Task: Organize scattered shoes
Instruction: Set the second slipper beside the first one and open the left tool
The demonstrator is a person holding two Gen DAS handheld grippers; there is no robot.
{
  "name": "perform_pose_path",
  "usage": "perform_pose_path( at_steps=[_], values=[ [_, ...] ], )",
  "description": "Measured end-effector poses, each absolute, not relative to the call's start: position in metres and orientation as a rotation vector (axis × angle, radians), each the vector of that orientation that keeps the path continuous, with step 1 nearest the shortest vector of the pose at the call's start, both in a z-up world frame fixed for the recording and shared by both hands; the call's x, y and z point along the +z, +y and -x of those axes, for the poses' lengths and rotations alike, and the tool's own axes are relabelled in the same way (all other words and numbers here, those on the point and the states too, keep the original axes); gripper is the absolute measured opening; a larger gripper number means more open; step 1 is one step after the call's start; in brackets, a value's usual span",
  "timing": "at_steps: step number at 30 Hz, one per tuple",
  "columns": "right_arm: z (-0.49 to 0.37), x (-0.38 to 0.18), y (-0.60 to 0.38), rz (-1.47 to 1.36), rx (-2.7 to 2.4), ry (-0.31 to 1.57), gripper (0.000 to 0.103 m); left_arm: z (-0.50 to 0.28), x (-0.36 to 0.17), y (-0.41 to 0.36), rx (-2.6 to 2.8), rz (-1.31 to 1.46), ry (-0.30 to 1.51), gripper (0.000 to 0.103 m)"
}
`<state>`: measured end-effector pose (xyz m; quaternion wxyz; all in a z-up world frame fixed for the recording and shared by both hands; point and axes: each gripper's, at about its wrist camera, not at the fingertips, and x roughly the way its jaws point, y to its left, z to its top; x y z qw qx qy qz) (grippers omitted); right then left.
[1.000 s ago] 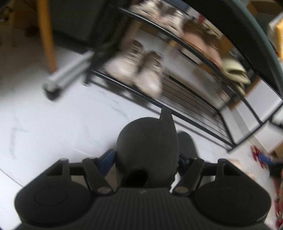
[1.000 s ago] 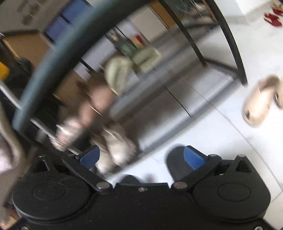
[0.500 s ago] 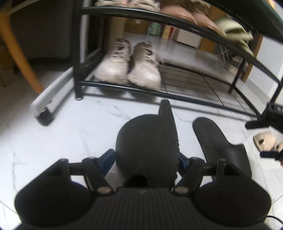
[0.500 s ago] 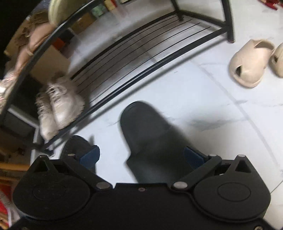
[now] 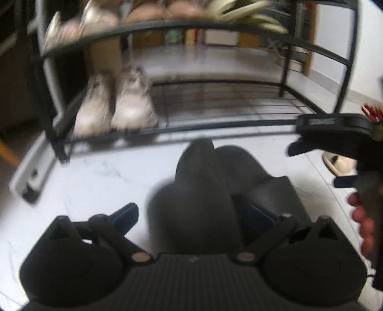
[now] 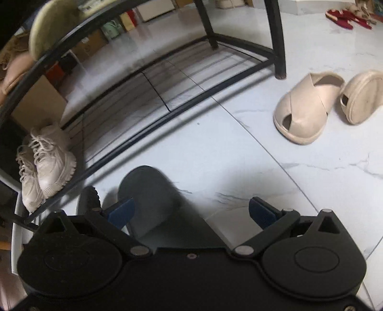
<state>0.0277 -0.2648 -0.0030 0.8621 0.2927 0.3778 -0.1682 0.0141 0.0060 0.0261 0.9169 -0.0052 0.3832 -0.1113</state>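
Observation:
A black slipper (image 5: pixel 196 191) stands on its edge between the fingers of my left gripper (image 5: pixel 194 215). The jaws are spread, with a small gap on each side of it. Its treaded sole (image 6: pixel 88 198) shows at the left of the right wrist view. A second black slipper (image 6: pixel 148 196) lies flat on the white floor, just right of the first (image 5: pixel 253 172). My right gripper (image 6: pixel 191 213) hovers open over its rear part, also seen at the right edge (image 5: pixel 335 134). The black shoe rack (image 5: pixel 215 126) stands straight ahead.
White sneakers (image 5: pixel 115 105) occupy the left of the rack's lower shelf (image 6: pixel 191 105); the shelf to their right is bare wire. More shoes fill the upper shelf. Two beige sandals (image 6: pixel 306 110) lie on the floor right of the rack, red shoes (image 6: pixel 344 16) farther back.
My left fingers have spread apart off the upright black slipper. Both grippers have come nearer the rack, and the right gripper has shifted right over the flat slipper.

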Motion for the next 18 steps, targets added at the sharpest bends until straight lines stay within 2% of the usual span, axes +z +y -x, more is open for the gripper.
perform_pose_path(
  at_steps=[9, 18],
  values=[
    [-0.030, -0.010, -0.254, -0.480, -0.305, 0.798, 0.103, 0.020, 0.057, 0.061, -0.170, 0.068, 0.792, 0.102],
    [-0.003, 0.023, -0.163, -0.088, -0.047, 0.744, 0.103, 0.047, 0.072, 0.111, -0.090, 0.140, 0.792, 0.102]
  ],
)
